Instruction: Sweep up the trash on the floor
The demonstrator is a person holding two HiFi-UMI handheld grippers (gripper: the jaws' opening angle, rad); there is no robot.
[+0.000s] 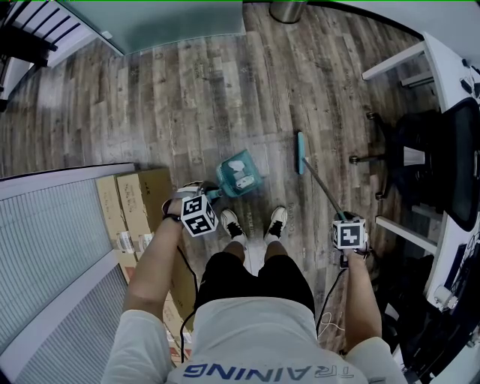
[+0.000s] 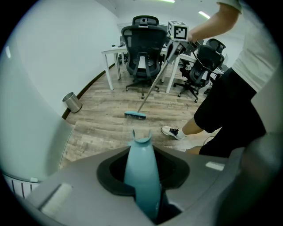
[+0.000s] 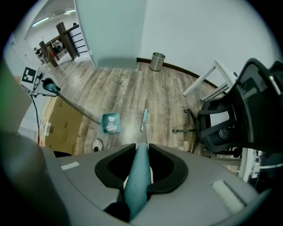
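Observation:
In the head view I stand on a wood floor. My left gripper [image 1: 197, 214] is shut on the long handle of a teal dustpan [image 1: 240, 174], which sits on the floor just ahead of my shoes with white trash [image 1: 241, 181] in it. In the left gripper view that teal handle [image 2: 141, 174] runs between the jaws. My right gripper [image 1: 349, 235] is shut on the broom handle [image 3: 138, 176]. The shaft slants down to the teal broom head [image 1: 301, 152], which rests on the floor to the right of the dustpan [image 3: 110, 122].
Cardboard boxes [image 1: 139, 202] lie by my left side against a grey partition [image 1: 52, 240]. A black office chair [image 1: 420, 150] and white desk [image 1: 450, 67] stand at the right. A metal bin [image 1: 287, 10] sits by the far wall.

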